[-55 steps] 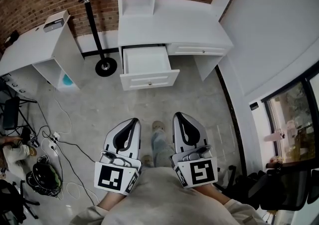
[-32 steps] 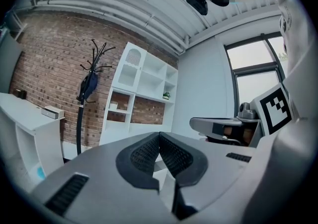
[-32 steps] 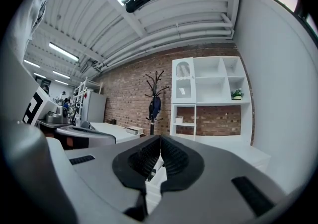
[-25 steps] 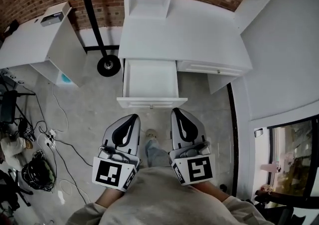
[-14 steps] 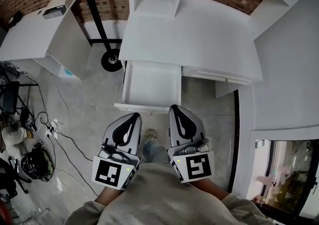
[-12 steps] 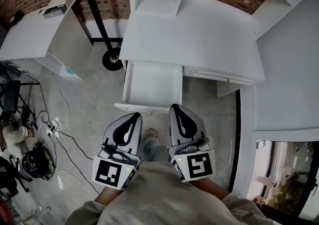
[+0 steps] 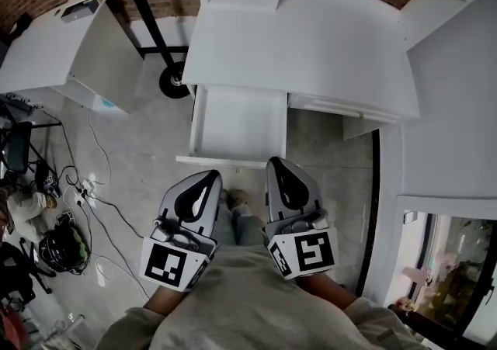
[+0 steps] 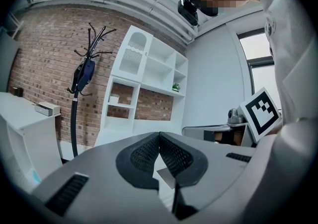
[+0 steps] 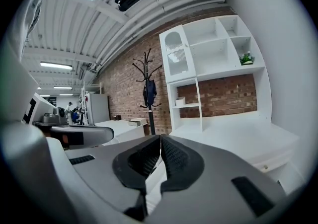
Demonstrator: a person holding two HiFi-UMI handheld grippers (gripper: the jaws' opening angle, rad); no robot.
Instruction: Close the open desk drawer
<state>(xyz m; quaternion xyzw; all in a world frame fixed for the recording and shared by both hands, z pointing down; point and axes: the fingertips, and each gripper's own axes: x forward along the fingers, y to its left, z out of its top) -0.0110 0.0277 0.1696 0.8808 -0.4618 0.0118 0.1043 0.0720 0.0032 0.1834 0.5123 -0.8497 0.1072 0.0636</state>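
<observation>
- Head view: the open drawer [image 7: 239,122] stands pulled well out from under the left part of the white table [image 7: 311,34]. Its inside looks bare, and its front panel [image 7: 231,161] is seen edge-on from above. A second drawer [image 7: 332,107] beside it sits flush.
- The left gripper [image 7: 210,176] and the right gripper [image 7: 277,161] point at that front panel. The right tip is just at its edge, though I cannot tell whether it touches. The left tip is a little short of it.
- To the left are a coat stand base [image 7: 175,81], a side table [image 7: 46,46] and cables [image 7: 87,195] on the floor.
- Left gripper view: the ribbed pads [image 8: 149,152] meet at the tip, so the jaws are together and nothing is held between them. Beyond them are a shelf unit [image 8: 144,81], a coat stand [image 8: 81,84] and a brick wall [image 8: 44,54].
- Right gripper view: the jaws are likewise pressed together on nothing. The table top stretches off to the right below the shelves.
- Handling, as a judgement: the drawer is a stiff panel box on runners and probably light, since it looks empty.
- It needs no grasp. The blunt closed tips can press flat on the front panel, best near its middle or one on either side.
- An even shove should keep it from skewing or jamming, and a gentle one from slamming.
</observation>
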